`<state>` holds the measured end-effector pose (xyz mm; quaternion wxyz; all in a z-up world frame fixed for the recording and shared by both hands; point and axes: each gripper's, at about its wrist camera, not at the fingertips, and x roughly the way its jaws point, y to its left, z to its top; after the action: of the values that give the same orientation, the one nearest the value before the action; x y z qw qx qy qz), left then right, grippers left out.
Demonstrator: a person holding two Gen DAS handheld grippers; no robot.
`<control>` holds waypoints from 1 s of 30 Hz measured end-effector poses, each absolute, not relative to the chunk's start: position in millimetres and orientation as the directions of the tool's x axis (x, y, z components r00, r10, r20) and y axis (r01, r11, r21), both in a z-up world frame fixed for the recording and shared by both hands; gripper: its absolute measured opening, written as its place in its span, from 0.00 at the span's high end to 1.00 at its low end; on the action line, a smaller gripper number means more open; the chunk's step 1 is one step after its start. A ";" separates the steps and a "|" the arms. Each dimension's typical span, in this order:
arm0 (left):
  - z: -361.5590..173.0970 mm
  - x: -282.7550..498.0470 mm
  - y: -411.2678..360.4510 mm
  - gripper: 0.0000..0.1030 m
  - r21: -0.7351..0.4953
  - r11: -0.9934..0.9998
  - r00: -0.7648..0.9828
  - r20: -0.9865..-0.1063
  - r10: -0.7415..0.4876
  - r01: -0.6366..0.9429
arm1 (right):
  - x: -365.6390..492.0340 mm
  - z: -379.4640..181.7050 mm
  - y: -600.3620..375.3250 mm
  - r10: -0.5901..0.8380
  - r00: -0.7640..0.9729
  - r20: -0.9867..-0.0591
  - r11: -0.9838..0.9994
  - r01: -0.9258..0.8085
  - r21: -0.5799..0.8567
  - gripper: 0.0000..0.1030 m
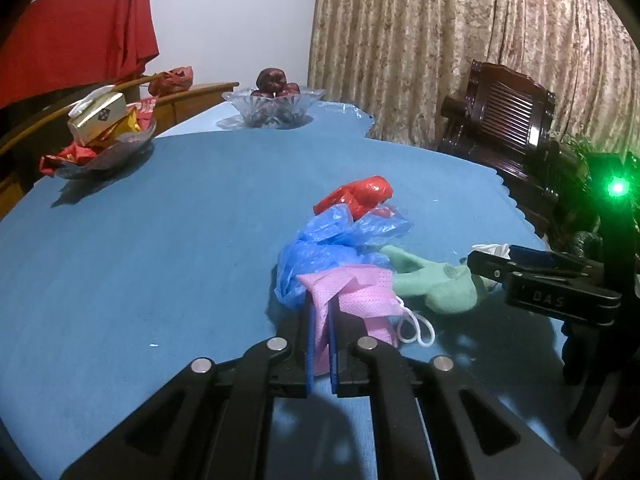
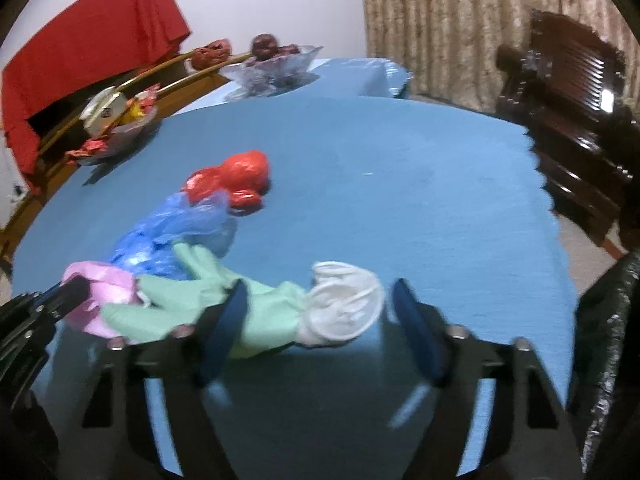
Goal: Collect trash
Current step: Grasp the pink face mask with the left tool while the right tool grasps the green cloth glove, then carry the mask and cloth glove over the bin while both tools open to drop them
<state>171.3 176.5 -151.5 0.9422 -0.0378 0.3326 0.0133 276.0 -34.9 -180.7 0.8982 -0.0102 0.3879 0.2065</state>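
Observation:
A pile of trash lies on the blue table (image 1: 160,240). It holds a red plastic bag (image 1: 360,194), a blue plastic bag (image 1: 320,248), a pink face mask (image 1: 360,292), a green cloth (image 1: 440,284) and a white mask (image 2: 344,300). My left gripper (image 1: 321,308) is shut on the pink mask, whose white ear loop (image 1: 416,328) hangs free. My right gripper (image 2: 320,296) stands open around the white mask and the end of the green cloth (image 2: 264,312). Its right pad is clear of the mask. In the left wrist view the right gripper (image 1: 492,260) comes in from the right.
A glass dish of snack wrappers and a box (image 1: 104,140) sits at the table's far left. A glass fruit bowl (image 1: 272,104) stands at the far end. A dark wooden chair (image 1: 508,128) stands beyond the scalloped right edge, before a curtain. A red cloth (image 1: 80,32) hangs at the back left.

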 end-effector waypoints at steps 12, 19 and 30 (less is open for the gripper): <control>-133.2 161.7 165.9 0.95 -0.049 0.998 0.799 -0.601 -0.001 -0.035 | 254.7 -152.0 -57.4 0.387 0.641 -0.663 0.904 -0.406 0.136 0.92; -107.5 152.5 154.1 0.95 -0.040 0.999 0.826 -0.563 -0.014 -0.011 | 232.4 -113.1 -73.6 0.394 0.690 -0.608 0.903 -0.413 0.117 0.93; -65.6 145.2 114.6 0.95 -0.032 0.997 0.861 -0.503 -0.073 0.066 | 202.1 -61.4 -111.1 0.357 0.759 -0.545 0.921 -0.384 0.069 0.93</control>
<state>145.2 114.6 -65.6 0.9646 -0.0067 0.2612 -0.0362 202.1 -111.1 -61.4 0.9374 -0.0235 0.2858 0.1975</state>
